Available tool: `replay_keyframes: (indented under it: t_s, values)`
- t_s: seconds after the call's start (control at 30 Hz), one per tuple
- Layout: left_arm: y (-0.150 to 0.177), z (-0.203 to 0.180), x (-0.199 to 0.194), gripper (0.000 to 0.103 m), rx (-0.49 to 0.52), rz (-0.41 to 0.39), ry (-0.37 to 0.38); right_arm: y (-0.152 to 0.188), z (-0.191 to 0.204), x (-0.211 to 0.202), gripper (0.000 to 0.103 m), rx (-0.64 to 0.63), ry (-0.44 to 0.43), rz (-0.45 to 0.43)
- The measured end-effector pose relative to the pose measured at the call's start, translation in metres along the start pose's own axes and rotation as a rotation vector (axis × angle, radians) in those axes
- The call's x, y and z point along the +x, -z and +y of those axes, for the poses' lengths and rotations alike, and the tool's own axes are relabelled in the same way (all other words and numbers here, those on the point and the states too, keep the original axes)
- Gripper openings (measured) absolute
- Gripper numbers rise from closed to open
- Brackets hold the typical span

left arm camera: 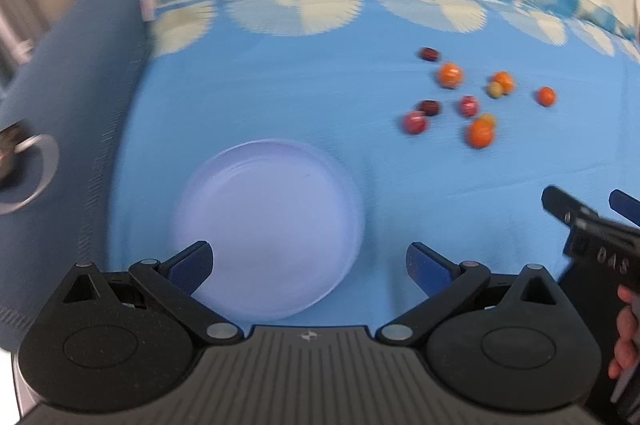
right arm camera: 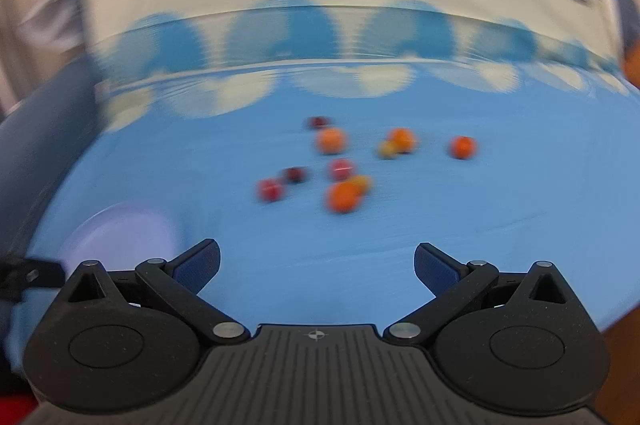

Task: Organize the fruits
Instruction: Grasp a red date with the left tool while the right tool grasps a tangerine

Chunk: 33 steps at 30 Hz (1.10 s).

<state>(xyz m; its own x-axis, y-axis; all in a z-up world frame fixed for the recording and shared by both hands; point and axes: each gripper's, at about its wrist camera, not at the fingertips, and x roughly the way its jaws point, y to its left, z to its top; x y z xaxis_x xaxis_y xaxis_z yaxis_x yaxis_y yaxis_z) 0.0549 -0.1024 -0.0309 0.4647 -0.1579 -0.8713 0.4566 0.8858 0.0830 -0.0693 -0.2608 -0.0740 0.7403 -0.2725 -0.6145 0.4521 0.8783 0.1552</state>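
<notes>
Blue cloth (left arm camera: 280, 97) covers the whole work surface, and along its far edge there is a band of cream and darker blue fan-shaped patterns (left arm camera: 296, 13). Behind the cloth a pale cream wall or panel stands, but both views are blurred and the room beyond it cannot be read. On the left of the left wrist view a dark blue-grey padded thing (left arm camera: 68, 97) lies against the cloth's edge, with a metal ring (left arm camera: 36, 173) on it; what it is I cannot tell.

On the cloth, near the left gripper (left arm camera: 308, 265), stands an empty pale lilac plate (left arm camera: 224, 181). Its near rim is partly hidden behind the gripper's left finger. Both fingers of this gripper are spread wide, with nothing between them.

The fruits (left arm camera: 476, 93) lie scattered in a loose group on the cloth, to the right of the plate and farther away, well apart from it. There are several orange ones, such as the nearest orange fruit (left arm camera: 480, 133), two red ones (left arm camera: 416, 123), two small dark ones (left arm camera: 430, 107) and some small yellowish ones that touch the orange ones.

In the right wrist view the same fruits (right arm camera: 352, 161) are ahead of the right gripper (right arm camera: 316, 265), and only bare cloth lies between them. This gripper also is wide apart and holds nothing. The plate (right arm camera: 120, 237) shows at its lower left. The right gripper appears too at the right edge of the left view (left arm camera: 592, 205), with the person's fingers (left arm camera: 626, 329) on its body.
</notes>
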Motion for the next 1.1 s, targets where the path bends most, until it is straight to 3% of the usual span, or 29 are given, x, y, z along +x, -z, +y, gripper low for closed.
replay_keyframes:
  t_s: [0.13,0.27,0.47,0.63,0.8,0.93,1.0,1.03,1.07,1.1]
  values:
    - [-0.033,-0.032,0.041,0.103,0.047,0.026,0.050,-0.012,-0.047,0.034,0.103,0.072,0.110,-0.016]
    - [-0.075,-0.059,0.088,0.103,0.087,0.053,0.055,-0.019,-0.078,0.079,0.103,0.083,0.209,-0.032]
    - [-0.130,-0.102,0.164,0.102,0.229,0.109,0.065,-0.034,-0.119,0.158,0.102,0.110,0.311,-0.065]
    - [-0.156,-0.128,0.212,0.100,0.416,0.162,0.068,-0.050,-0.147,0.219,0.102,0.160,0.333,-0.027]
    - [-0.172,-0.142,0.242,0.099,0.490,0.215,0.119,-0.057,-0.159,0.268,0.102,0.132,0.373,-0.022]
    - [-0.175,-0.149,0.262,0.075,0.530,0.252,0.135,-0.051,-0.157,0.279,0.102,0.106,0.401,-0.025]
    - [-0.180,-0.147,0.264,0.054,0.507,0.278,0.190,-0.050,-0.161,0.280,0.102,0.128,0.383,-0.028]
    - [-0.182,-0.147,0.261,0.035,0.498,0.267,0.204,-0.050,-0.162,0.280,0.102,0.130,0.380,-0.025]
    - [-0.183,-0.148,0.257,0.034,0.497,0.236,0.194,-0.052,-0.161,0.278,0.100,0.125,0.380,-0.022]
    - [-0.183,-0.148,0.254,0.034,0.502,0.203,0.183,-0.052,-0.160,0.277,0.087,0.130,0.395,-0.031]
